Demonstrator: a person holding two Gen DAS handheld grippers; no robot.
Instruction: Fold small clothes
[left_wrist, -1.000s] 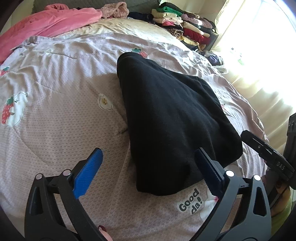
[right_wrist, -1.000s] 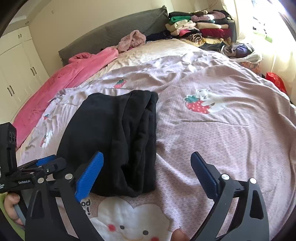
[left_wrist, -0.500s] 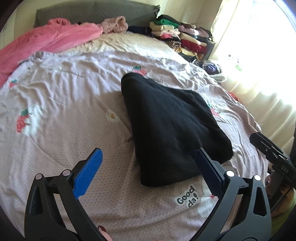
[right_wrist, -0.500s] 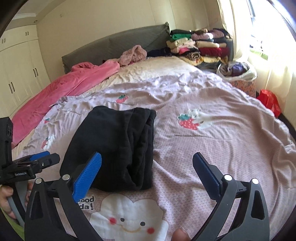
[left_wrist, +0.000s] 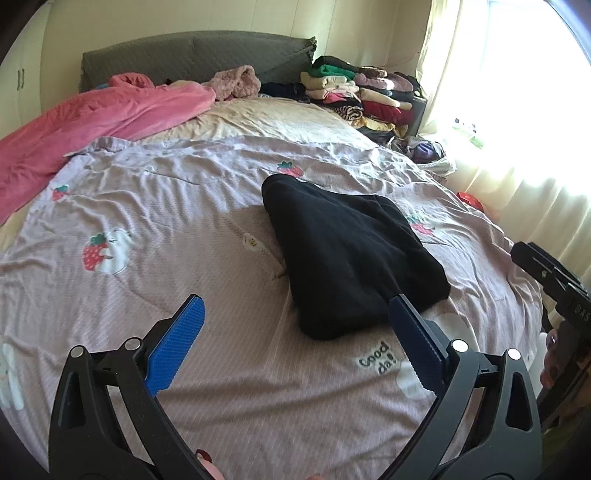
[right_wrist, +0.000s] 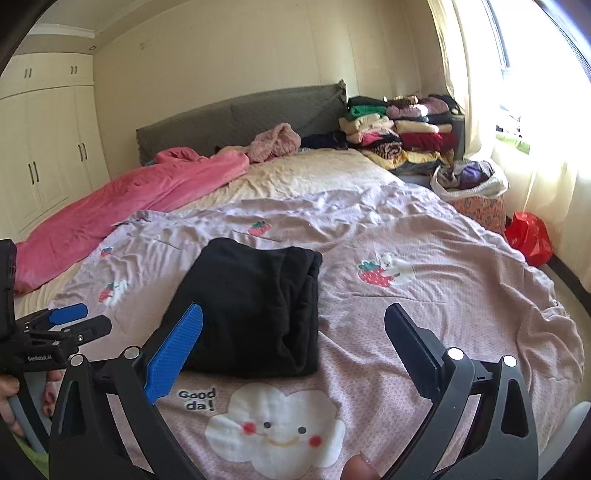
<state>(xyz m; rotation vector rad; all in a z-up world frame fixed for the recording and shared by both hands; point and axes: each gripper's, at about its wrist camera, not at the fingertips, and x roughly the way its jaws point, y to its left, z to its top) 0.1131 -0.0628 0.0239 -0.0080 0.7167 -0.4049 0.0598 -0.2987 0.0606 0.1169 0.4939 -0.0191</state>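
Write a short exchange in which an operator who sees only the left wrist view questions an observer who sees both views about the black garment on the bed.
Operator: Are the right tongs gripping the black garment? I see only a sliver of them at my frame's edge.
Observer: No. The right wrist view shows them open, with nothing held between them.
Operator: What does the garment's right-hand edge look like? It slopes away from me.
Observer: Several folded layers lie stacked along that edge, and their rounded folds are showing.
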